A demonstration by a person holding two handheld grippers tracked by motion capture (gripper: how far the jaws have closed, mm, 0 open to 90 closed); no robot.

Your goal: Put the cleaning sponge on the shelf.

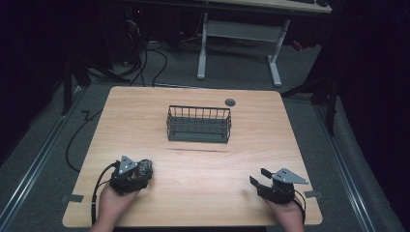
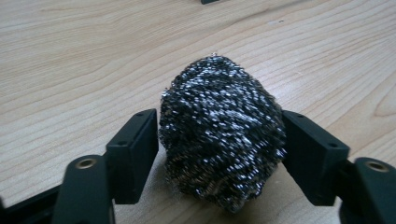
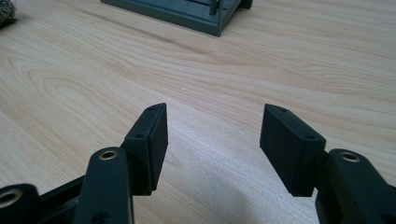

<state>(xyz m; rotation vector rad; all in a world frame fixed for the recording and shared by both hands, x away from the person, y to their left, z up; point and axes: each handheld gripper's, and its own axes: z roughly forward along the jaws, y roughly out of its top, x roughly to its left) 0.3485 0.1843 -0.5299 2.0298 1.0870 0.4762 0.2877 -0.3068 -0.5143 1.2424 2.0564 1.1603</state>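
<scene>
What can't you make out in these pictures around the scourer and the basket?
- Scourer, left gripper view: its underside is cut off by the bottom edge, its sides covered by the left gripper's fingers.
- Scourer, high view: mostly hidden under the left gripper.
- Basket, right gripper view: cut off by the top edge.
- Basket, high view: whether anything small lies inside is too dim to tell.

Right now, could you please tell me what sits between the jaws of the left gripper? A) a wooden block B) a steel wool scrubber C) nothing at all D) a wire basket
B: in the left gripper view the steel wool scrubber sits between the jaws of the left gripper, both pads against its sides, while the wire basket stands apart farther up the table.
</scene>
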